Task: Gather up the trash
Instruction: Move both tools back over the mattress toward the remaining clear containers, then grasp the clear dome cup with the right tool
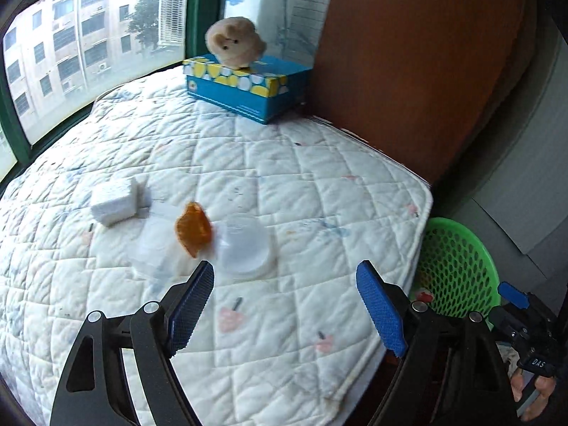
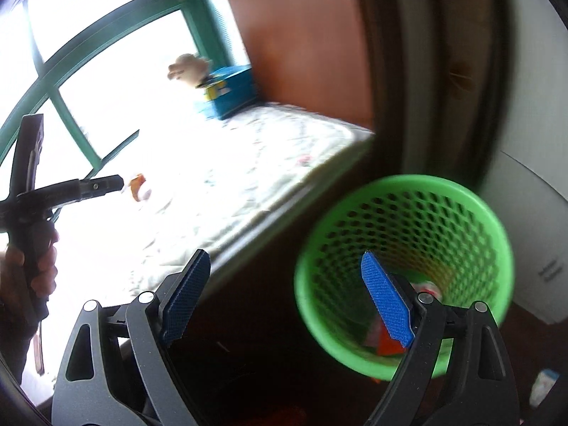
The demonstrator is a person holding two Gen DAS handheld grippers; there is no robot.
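On the quilted mattress [image 1: 284, 184] lie an orange wrapper [image 1: 193, 229], a clear plastic cup [image 1: 245, 245] on its side beside it, clear plastic film [image 1: 156, 245] and a white tissue pack [image 1: 115, 200]. My left gripper [image 1: 285, 301] hovers open just in front of them, nothing between its blue pads. The right gripper [image 2: 285, 291] is open and empty above the floor, its right pad over the green mesh basket [image 2: 408, 191], which holds red and white scraps. The basket [image 1: 458, 255] stands beside the mattress corner. The orange wrapper [image 2: 136, 186] shows blurred in the right wrist view.
A blue and yellow tissue box [image 1: 248, 88] with a plush toy [image 1: 234, 41] on it sits at the mattress's far edge by the window. A brown wooden panel [image 1: 408, 53] rises behind. A hand holds the left gripper [image 2: 32, 191]. The right gripper [image 1: 522, 316] appears low right.
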